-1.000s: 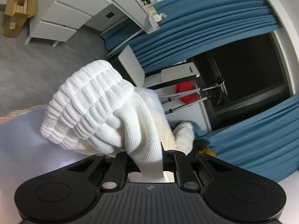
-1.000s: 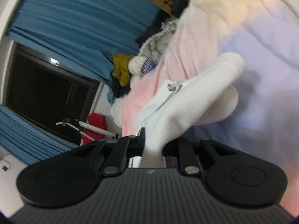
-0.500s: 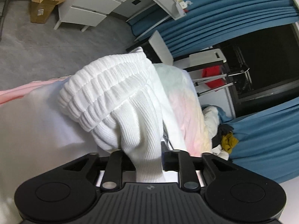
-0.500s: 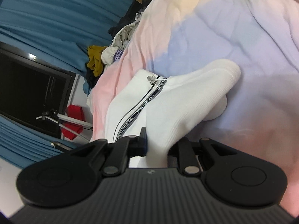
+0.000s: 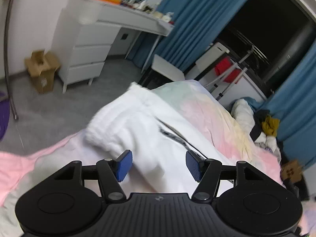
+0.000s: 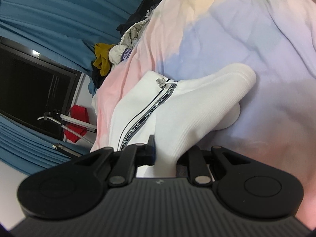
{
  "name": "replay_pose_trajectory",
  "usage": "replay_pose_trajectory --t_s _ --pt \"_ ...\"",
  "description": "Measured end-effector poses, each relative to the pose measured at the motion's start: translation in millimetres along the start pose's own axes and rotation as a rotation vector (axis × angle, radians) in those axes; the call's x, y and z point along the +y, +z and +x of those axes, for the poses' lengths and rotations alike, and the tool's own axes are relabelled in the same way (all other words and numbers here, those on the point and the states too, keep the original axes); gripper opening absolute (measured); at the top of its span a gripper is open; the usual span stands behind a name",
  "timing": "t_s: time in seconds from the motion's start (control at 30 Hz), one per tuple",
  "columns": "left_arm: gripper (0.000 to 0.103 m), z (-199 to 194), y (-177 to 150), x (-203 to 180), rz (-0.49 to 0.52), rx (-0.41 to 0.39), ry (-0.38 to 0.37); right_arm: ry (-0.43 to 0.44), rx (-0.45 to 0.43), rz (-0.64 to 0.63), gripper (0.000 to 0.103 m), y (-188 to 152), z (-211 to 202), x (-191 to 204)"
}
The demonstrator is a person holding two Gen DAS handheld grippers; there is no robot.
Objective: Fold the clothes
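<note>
On the pastel bedspread [image 6: 246,29], tinted pink, lilac and pale yellow, lies the white garment [image 6: 138,106], with a black-and-white printed tape running along it and a small cord end at the upper end of that tape. Its ribbed cuff [image 6: 207,102] rises off the bedspread into the right gripper [image 6: 165,154], whose tongs are clamped together on the ribbed fabric; the pad faces are hidden behind the cloth. From the left wrist view, the left gripper [image 5: 157,165] has its tongs spread apart, blue pads [image 5: 123,165] exposed, with the same white garment [image 5: 142,126] lying below and beyond them; motion blur makes its knit texture and edges hard to make out. Beyond the bed's far end, a pile of clothes [image 6: 110,57] sits against the blue curtain [image 6: 59,13], partly cut off by the bedspread.
</note>
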State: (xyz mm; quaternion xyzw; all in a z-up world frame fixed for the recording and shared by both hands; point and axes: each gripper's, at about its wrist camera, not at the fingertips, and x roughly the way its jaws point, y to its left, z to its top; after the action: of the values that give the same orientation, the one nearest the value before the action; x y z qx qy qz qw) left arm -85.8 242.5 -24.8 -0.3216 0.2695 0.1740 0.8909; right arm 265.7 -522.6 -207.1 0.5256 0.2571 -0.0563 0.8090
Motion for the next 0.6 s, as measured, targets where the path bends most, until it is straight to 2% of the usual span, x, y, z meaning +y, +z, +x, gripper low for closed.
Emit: replay_pose_trajectory --t_s 0.13,0.3,0.5,0.53,0.6 --pt "0.063 22.4 -4.6 -58.2 0.104 -0.006 -0.015 0.000 -0.007 -0.011 0.017 0.0 -2.4 3.7" --pt "0.063 70.2 -34.6 -126.3 0.281 0.031 -0.021 -0.017 -0.031 -0.060 0.017 -3.5 -5.8 11.1" --pt "0.063 133.7 -72.3 -177.2 0.401 0.071 -0.027 -0.004 -0.060 -0.081 0.017 -6.1 -8.8 14.2" --pt "0.063 144.4 -78.7 -184.2 0.428 0.076 -0.016 -0.004 -0.060 -0.082 0.017 -6.2 -8.7 13.8" --pt "0.063 163.6 -90.7 -193.6 0.489 0.064 0.059 -0.007 -0.060 -0.084 0.017 -6.4 -8.0 12.5"
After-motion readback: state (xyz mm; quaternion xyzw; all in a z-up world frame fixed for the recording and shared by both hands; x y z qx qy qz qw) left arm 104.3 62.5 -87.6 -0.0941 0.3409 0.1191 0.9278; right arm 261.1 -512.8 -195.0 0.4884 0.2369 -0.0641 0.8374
